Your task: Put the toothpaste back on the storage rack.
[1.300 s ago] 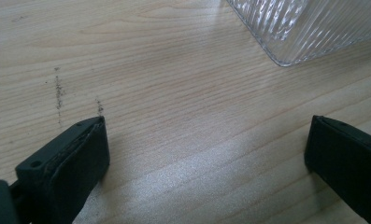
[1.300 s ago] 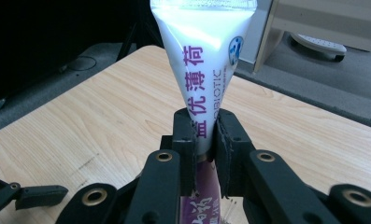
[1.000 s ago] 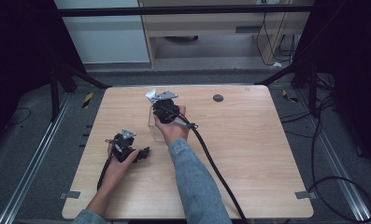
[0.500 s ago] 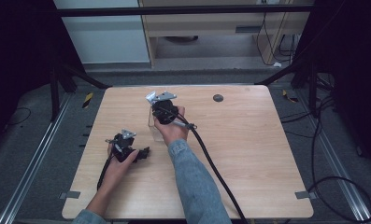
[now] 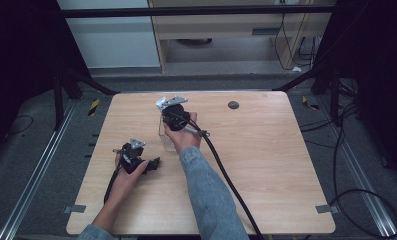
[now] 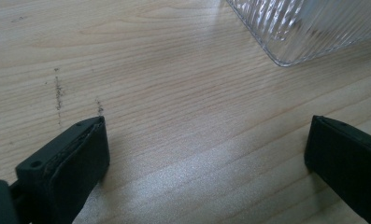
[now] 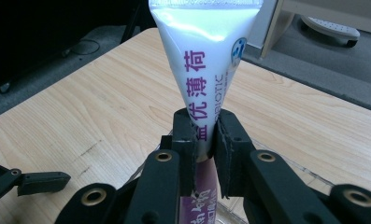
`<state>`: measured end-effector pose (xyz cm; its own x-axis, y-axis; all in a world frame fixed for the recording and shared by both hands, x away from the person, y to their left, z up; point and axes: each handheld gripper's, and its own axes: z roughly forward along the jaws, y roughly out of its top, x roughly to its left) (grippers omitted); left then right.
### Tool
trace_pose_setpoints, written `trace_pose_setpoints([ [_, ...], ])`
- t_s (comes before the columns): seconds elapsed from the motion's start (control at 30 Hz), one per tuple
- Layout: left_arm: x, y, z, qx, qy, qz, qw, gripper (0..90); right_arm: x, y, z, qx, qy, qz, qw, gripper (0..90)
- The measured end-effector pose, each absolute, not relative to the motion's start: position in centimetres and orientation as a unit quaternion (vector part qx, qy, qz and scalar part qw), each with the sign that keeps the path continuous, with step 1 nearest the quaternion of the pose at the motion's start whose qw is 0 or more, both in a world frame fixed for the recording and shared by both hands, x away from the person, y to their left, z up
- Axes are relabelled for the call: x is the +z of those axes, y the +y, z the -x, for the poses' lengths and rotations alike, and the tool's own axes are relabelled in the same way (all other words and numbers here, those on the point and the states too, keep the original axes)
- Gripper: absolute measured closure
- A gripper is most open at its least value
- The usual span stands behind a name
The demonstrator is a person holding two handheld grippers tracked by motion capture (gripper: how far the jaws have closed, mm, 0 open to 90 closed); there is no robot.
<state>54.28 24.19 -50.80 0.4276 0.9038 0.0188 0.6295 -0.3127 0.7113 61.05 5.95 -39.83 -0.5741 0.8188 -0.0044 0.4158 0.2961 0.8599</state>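
Clamping white tube (image 7: 206, 70) with purple lettering, right gripper (image 7: 204, 135) jaws pinch its lower body; tube upright, crimped end up, above clear ribbed container (image 6: 314, 28) near bench (image 5: 266, 165) middle-left. Left gripper (image 6: 206, 149) jaws wide apart, nothing between, low over bare wood beside container.

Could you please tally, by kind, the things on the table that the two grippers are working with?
Toothpaste tube, clamped by the right gripper: 1
Clear ribbed glass container, near the open left gripper: 1
Total: 2
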Motion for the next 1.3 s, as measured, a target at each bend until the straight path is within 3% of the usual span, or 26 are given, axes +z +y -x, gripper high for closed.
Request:
trace_pose_setpoints([
  [1.3,-50.80,24.25,-54.27,0.213,0.488,-0.783,0.322,0.0,-39.87,6.56,-61.50,0.435,0.776,-0.399,0.225,75.5],
])
